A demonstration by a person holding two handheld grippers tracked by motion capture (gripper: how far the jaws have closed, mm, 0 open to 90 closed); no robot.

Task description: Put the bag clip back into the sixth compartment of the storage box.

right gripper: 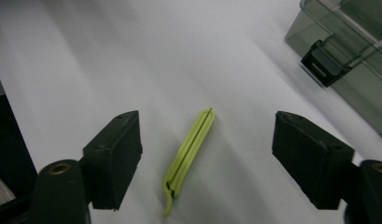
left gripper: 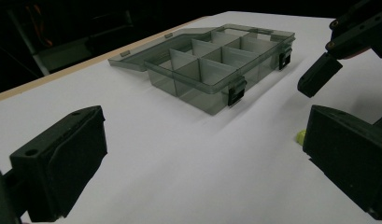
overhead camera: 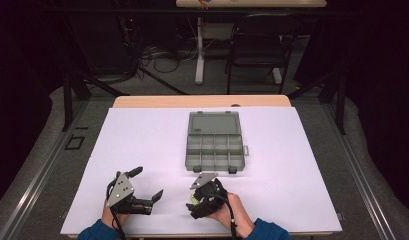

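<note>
Low in the middle of the right gripper view, a slim yellow-green plastic clip (right gripper: 191, 154) lies flat on the white worktop (right gripper: 132, 56), squarely between the two black jaws of the right claw (right gripper: 202, 158). These stand spread on either side without touching it, which looks like a line-up for a pinch across its narrow width. In the high view this claw (overhead camera: 197, 200) sits at lower centre, tipped down at the sheet just in front of the box. The left claw (overhead camera: 149, 185), at lower left of that view, is also spread wide and holds nothing; it probably waits aside, leaving the other room. From the left gripper view, the clip (left gripper: 300, 136) peeks out as a small bright speck at right centre, partly hidden behind a jaw. The smoky-grey translucent plastic compartment box (overhead camera: 214, 152) lies at the centre of the sheet with its lid (overhead camera: 214, 123) folded back flat toward the top of the frame, likely opened to receive the clip. Its divided cells appear empty as far as the tinted walls allow.
</note>
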